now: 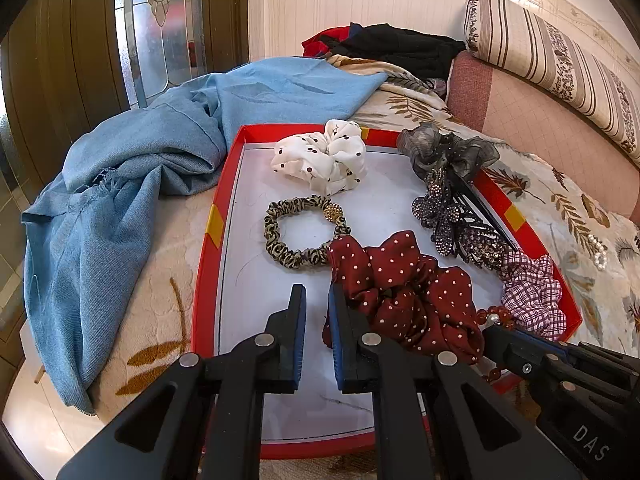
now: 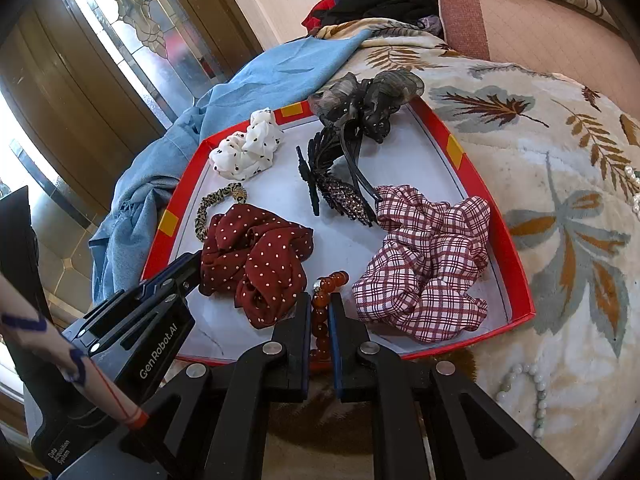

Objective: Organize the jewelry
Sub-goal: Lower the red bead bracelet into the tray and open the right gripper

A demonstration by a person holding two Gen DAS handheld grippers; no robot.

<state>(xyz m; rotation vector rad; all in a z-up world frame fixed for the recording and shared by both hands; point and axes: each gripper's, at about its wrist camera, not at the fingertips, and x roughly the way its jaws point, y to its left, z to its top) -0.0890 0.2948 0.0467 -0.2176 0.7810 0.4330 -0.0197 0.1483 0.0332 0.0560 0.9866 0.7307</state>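
A red-rimmed tray [image 1: 208, 240] [image 2: 516, 248] with a white floor lies on the bed. It holds a white dotted scrunchie [image 1: 320, 156] [image 2: 248, 148], a leopard hair tie [image 1: 304, 232], a dark red dotted scrunchie [image 1: 404, 292] [image 2: 256, 260], a plaid scrunchie [image 1: 532, 292] [image 2: 428, 260], rhinestone clips [image 1: 452, 224] [image 2: 340, 192] and a grey bow [image 1: 448, 152] [image 2: 368, 100]. My right gripper [image 2: 320, 308] is shut on an amber bead bracelet [image 2: 326, 292] over the tray's near edge. My left gripper [image 1: 318, 296] is slightly open and empty beside the red scrunchie.
A blue cloth [image 1: 140, 184] [image 2: 280, 76] lies left of the tray. Pearl strands [image 2: 524, 392] [image 1: 598, 252] lie on the leaf-patterned blanket [image 2: 560, 160] right of the tray. Dark clothes [image 1: 392, 48] and a striped bolster [image 1: 560, 56] are at the back.
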